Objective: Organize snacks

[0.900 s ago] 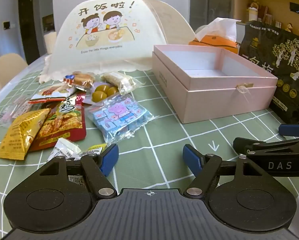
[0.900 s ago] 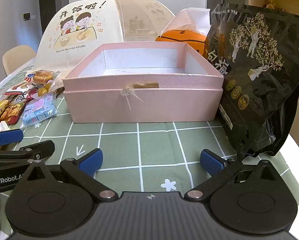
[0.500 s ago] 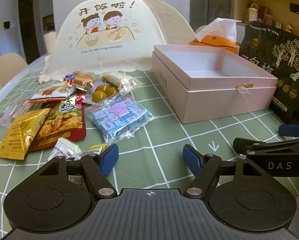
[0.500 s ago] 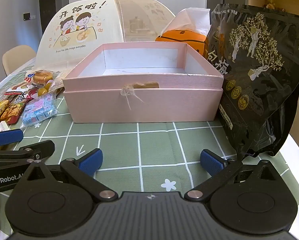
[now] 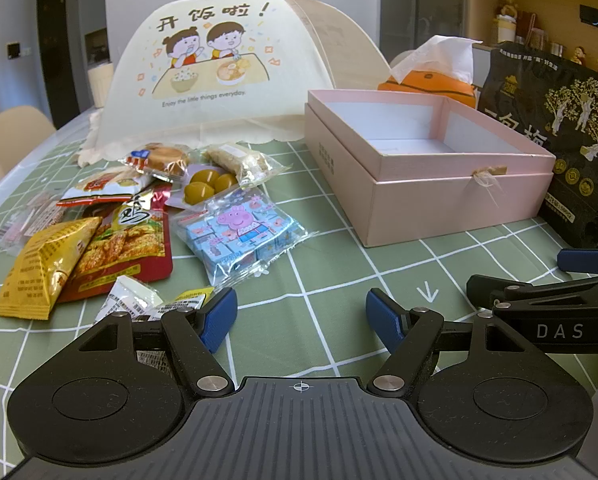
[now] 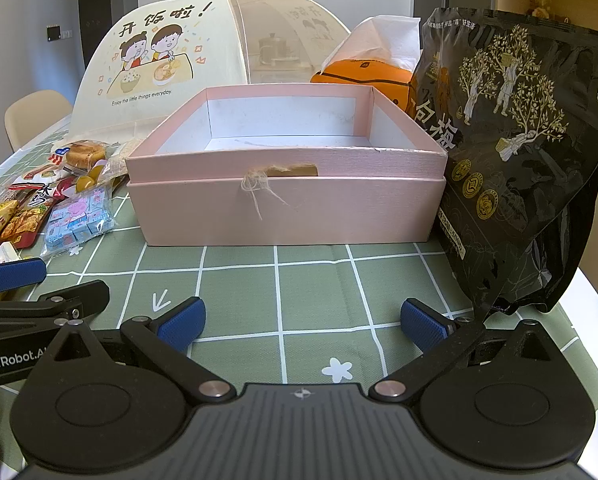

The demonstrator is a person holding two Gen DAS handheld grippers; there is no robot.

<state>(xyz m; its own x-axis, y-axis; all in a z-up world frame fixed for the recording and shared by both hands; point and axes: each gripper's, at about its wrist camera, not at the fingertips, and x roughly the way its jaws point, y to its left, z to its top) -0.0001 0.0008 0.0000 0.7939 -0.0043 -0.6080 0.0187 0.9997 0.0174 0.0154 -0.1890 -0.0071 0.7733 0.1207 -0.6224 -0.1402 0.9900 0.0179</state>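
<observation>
At nine o'clock on the green checked surface (image 5: 331,280) lies the loose heap of snacks: a yellow packet (image 5: 43,264) outermost, a red packet of fried pieces (image 5: 127,248) overlapping it, and small white sachets (image 5: 135,300) nearest the left gripper (image 5: 301,314). Toward ten o'clock sit a wrapped round cake (image 5: 163,158), a pack of yellow-green plums (image 5: 207,186) and a pale rice bar (image 5: 239,162). Just right of the red packet lies a blue cartoon-pig pack (image 5: 241,232), apart from the box.

The left gripper hangs over bare cloth at six o'clock, its jaws spread wide with nothing between them. Behind the heap, at twelve o'clock, stands a cream mesh food cover (image 5: 219,72) printed with two children.

The pink box (image 6: 287,184) sits open at about one o'clock from the left gripper, nothing visible inside, a string tie on its front wall. The right gripper (image 6: 301,326) faces it squarely, jaws likewise spread and holding nothing. Behind the box is an orange tissue holder (image 6: 367,74); at three o'clock a tall black pouch (image 6: 515,140) stands just beside the box's right wall.
</observation>
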